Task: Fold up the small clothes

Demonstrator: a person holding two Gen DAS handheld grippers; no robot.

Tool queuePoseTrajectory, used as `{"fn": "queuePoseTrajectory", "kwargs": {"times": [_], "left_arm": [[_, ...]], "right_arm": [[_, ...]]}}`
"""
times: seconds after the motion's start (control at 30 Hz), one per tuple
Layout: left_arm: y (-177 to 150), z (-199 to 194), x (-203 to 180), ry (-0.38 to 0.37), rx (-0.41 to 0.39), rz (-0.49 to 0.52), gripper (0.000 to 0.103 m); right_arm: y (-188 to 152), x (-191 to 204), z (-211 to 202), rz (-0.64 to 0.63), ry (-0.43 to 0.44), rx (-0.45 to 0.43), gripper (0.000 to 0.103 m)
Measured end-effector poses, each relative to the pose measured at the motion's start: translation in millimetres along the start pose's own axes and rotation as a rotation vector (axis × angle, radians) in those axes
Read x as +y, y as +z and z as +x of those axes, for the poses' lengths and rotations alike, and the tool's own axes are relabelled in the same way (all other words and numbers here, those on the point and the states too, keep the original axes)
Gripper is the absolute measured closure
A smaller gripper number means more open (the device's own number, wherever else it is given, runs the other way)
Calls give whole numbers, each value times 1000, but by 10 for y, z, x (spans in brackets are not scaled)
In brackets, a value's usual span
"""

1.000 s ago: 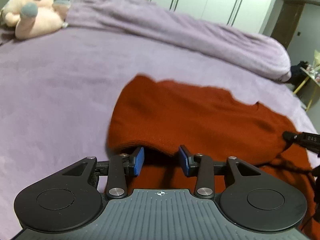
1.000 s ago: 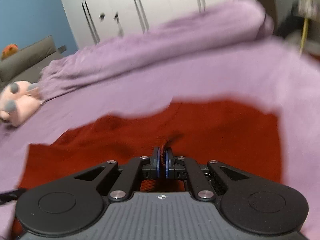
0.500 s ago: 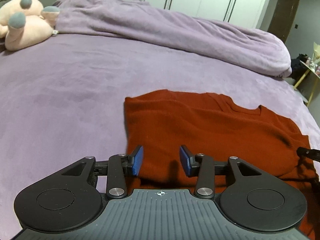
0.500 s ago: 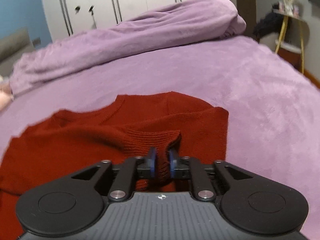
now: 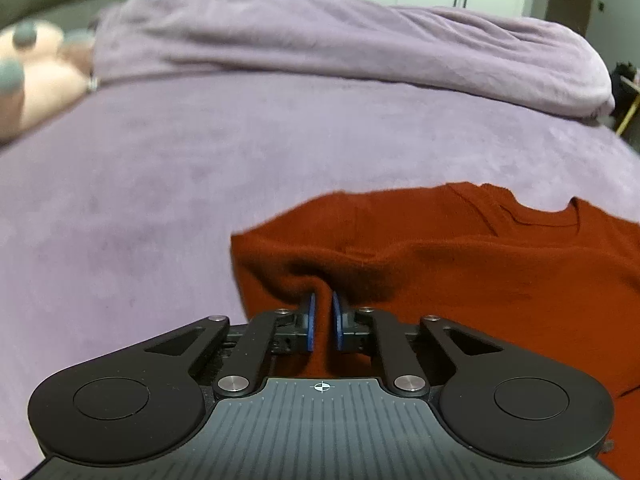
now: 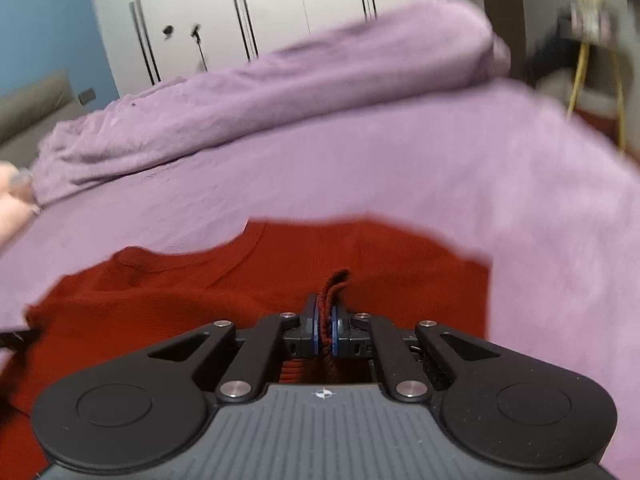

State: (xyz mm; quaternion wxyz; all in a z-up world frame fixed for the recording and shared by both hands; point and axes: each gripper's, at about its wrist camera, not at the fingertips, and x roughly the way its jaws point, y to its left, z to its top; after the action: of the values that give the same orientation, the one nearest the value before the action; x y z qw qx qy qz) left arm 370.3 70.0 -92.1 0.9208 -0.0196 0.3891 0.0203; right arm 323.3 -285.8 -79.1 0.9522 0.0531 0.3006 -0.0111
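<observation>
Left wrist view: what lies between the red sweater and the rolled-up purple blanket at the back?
Only bare purple bedspread separates the red sweater from the rolled blanket. The plush toy sits off to the left.

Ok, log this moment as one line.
left gripper: shut on red sweater edge | right gripper: shut on red sweater ribbed edge | surface: purple bed cover

Each black two-finger claw point(image 5: 322, 322) point(image 6: 325, 326) is fitted with 2 blue pads point(image 5: 309, 328), silver screws point(image 5: 233, 381) and a ribbed grey housing point(image 6: 320, 432).
</observation>
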Motion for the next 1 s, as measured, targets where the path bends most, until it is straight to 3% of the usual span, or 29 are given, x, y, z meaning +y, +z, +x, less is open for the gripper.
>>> {"fn": "queuePoseTrajectory", "kwargs": {"times": [0.1,0.23,0.3,0.4,0.43,0.53,0.63,0.7,0.77,0.83,1.0], "left_arm": [[31,-4,-40,44,-45,0,94],[71,17,-85,127,-97,-36,101],[74,82,-74,145,-67,-34,101],[54,37,1,104,-29,-62,97],[52,-17,20,83,-32,-62,94],[53,-221,-14,35,-66,-46,88],[26,-349,-217,-64,-77,-26,80],[-5,-364,-413,-129,-60,9,75],[-33,-297,-629,-166,-31,75,71],[-40,-147,-757,-143,8,106,71],[74,81,-832,-86,11,96,72]], "right_arm": [[39,48,-36,-30,-77,-61,99],[-37,83,126,-90,-154,-30,99],[-85,42,182,-89,-149,16,97],[-61,-74,27,0,-67,29,90],[-69,-117,-51,39,-45,28,81],[-123,-135,-256,95,-33,-12,79],[-140,16,-355,148,59,-27,80],[-158,221,-289,87,101,4,80],[-185,487,-148,-32,79,28,80],[-179,620,24,-77,63,59,83],[-147,759,324,-198,-22,71,91]]}}
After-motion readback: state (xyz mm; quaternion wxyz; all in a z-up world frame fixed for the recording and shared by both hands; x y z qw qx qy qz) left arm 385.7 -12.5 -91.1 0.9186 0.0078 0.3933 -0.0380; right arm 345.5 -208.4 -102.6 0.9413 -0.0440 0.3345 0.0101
